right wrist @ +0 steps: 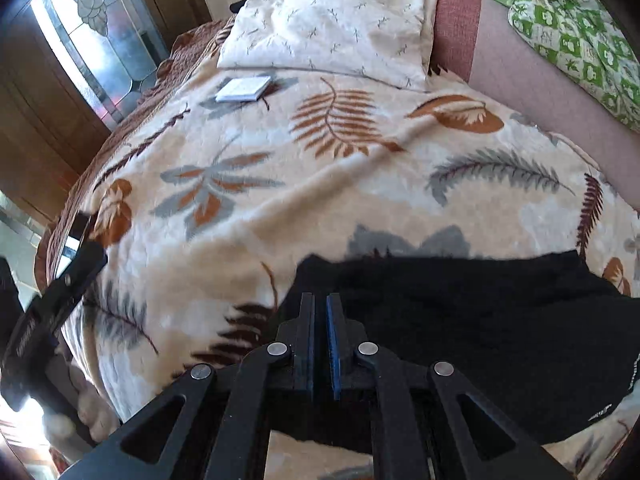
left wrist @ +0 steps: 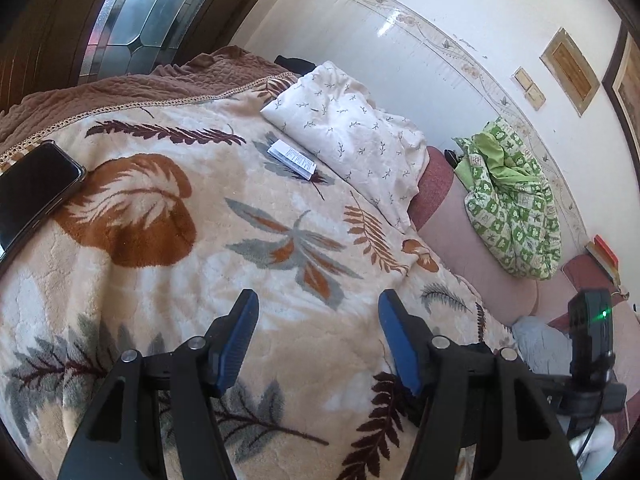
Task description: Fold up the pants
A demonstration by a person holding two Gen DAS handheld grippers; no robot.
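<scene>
Pants of soft black cloth (right wrist: 460,320), spread fairly flat at the near side of the bed, directly under and beyond the right gripper (right wrist: 322,298). Jaws there pressed nearly together with only a sliver between the pads; could not tell whether any fabric was pinched in them. Left gripper (left wrist: 318,300) held off to the side over the cream fleece blanket with brown and grey leaf print (left wrist: 200,280), jaws spread wide and holding nothing, no pants in its view. Looked like an early step: a hold being taken at the left end of the garment, no fold made yet. Called next, most likely, for bringing the released gripper across to a second corner so that both ends could be lifted and carried over together. Far edge of the pants ran roughly straight across the blanket; right end reached close to the picture's rim, near end lost under the gripper body. Beyond that edge, a broad stretch of bare blanket, room enough for laying a fold away from the body. Further off, a dark rectangular phone (left wrist: 32,192) at the left margin, a small white booklet (left wrist: 294,159) near the head end, then a white pillow with small sprig print (left wrist: 348,128), all well apart from the pants. Farthest, a green-and-white patterned cloth (left wrist: 512,200) bunched by the pale wall.
</scene>
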